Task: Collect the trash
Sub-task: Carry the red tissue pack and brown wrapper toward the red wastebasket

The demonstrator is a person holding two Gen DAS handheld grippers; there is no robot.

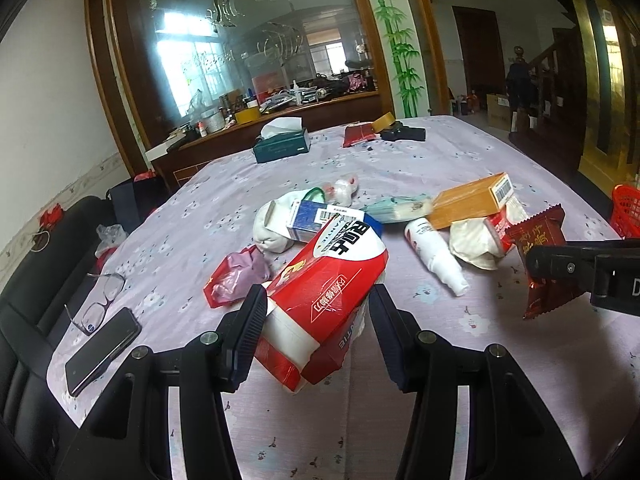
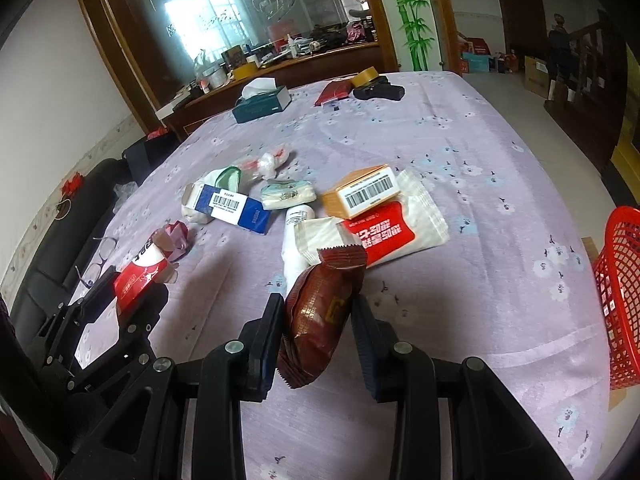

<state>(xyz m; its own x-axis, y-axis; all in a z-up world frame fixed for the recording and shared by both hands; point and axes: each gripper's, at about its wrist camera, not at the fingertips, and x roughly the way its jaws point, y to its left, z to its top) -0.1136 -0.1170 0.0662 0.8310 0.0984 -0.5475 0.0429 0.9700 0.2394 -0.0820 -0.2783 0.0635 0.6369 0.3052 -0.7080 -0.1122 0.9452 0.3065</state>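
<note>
Two loads in play: my left tool [image 1: 318, 316] clamps the red tissue pack [image 1: 320, 292], my right tool [image 2: 318, 320] the brown wrapper [image 2: 320, 312], both above the counter [image 2: 460, 140]; slick film could slip before reaching the red basket [image 2: 620, 280].

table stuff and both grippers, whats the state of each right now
left gripper: shut on red and white tissue pack, lifted off table
right gripper: shut on dark red snack wrapper, held up
orange cardboard box: closed, lying on white and red wipes pack
white spray bottle: lying on its side
green tissue box: open, tissue sticking out
red mesh basket: tilted at table edge
</note>
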